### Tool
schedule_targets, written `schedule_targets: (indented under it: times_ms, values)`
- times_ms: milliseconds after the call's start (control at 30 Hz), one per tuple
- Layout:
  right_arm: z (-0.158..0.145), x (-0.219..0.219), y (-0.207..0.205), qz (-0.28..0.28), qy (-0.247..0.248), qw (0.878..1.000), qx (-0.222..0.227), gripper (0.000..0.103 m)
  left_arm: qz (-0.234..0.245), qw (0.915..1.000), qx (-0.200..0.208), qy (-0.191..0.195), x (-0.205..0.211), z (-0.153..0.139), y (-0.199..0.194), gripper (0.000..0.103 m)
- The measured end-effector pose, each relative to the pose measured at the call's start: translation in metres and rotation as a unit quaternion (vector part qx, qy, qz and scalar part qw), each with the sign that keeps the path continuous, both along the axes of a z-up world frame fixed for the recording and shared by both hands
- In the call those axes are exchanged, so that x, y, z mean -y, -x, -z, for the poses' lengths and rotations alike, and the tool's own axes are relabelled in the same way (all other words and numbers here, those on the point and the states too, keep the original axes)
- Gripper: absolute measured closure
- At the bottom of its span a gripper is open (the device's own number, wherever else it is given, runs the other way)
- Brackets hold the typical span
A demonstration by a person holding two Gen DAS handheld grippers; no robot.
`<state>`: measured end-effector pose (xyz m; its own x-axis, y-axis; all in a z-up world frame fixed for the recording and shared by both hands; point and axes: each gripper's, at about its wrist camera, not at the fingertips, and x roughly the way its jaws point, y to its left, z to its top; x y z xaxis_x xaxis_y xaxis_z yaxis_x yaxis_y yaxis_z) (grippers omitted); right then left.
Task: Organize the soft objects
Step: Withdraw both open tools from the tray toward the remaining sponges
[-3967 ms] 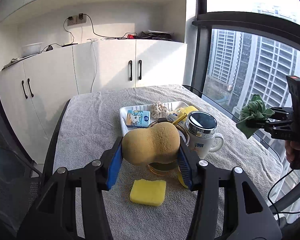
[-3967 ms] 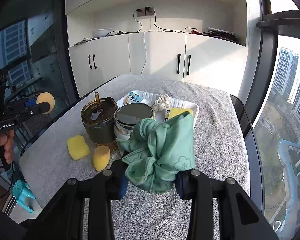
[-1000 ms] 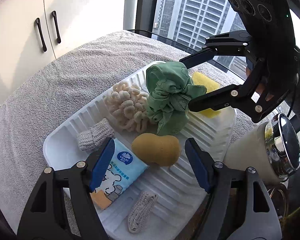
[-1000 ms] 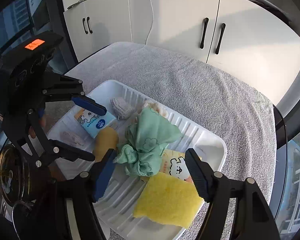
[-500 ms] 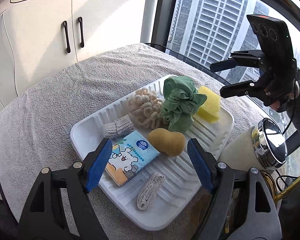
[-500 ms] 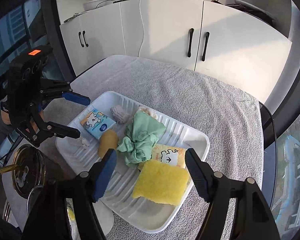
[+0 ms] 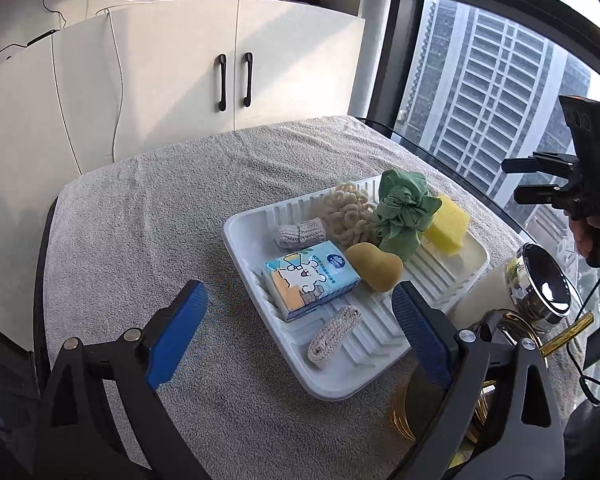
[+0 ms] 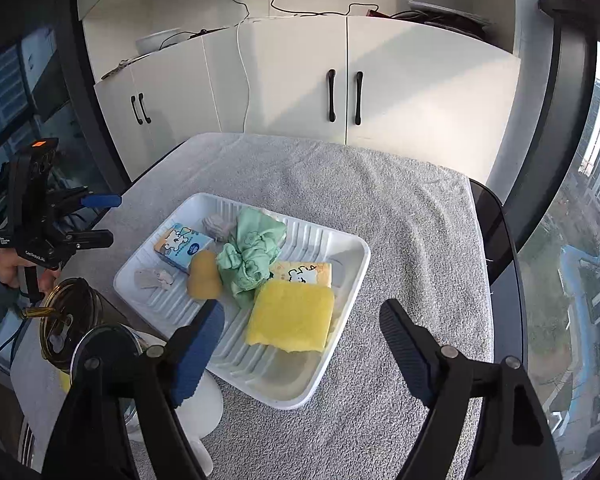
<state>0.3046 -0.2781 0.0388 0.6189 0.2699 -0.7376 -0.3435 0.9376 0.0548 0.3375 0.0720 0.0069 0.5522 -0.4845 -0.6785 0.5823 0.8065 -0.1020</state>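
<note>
Since before: both grippers have pulled back and up from the white tray (image 7: 332, 380); four seconds ago one carried the tan sponge, the other the green cloth, and both now lie in the tray.
Left gripper (image 7: 300, 328): jaws have just been opening, standing wide apart with nothing between the blue pads, hanging over the tray's near corner.
Right gripper (image 8: 300, 344): jaws likewise just opening, wide and empty, over the tray's near edge by the yellow sponge (image 8: 290, 322).
Tan sponge (image 7: 374, 266): lying mid-tray, touching the blue tissue pack (image 7: 310, 278) on one side and the green cloth on the other.
Green cloth (image 7: 400, 212): bunched and knotted, standing between the cream loop bundle (image 7: 346, 212) and the yellow sponge.
Other tray items: a grey knit roll (image 7: 300, 232) near the far rim, a flat knit strip (image 7: 334, 336) near the close rim, a yellow-printed packet (image 8: 304, 274) tucked behind the yellow sponge.
Open room: tray floor is bare ribbed plastic along the near edge; the grey towel (image 7: 140, 232) lies open and wide on the cabinet side.
Tight edge: a white mug with chrome lid (image 7: 540, 280) and an amber jar (image 8: 66, 320) stand just beside the tray's one side.
Table edge: dark glass rim shows past the towel on the window side.
Room: white cabinets (image 8: 340, 92) with black handles behind, cables trailing down, tall windows onto tower blocks.
</note>
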Motion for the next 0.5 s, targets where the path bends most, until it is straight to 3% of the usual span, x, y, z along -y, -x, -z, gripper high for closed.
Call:
schedule_targets:
  times_ms: [133, 500]
  values:
    - [-0.003, 0.001, 0.028, 0.005, 0.003, 1.000, 0.019, 0.013, -0.034, 0.9994, 0.009, 0.009, -0.017, -0.004, 0.027, 0.005]
    - [0.011, -0.008, 0.120, 0.021, -0.046, 0.998, 0.032, 0.004, -0.095, 0.9949, 0.023, 0.023, -0.037, 0.004, 0.120, 0.005]
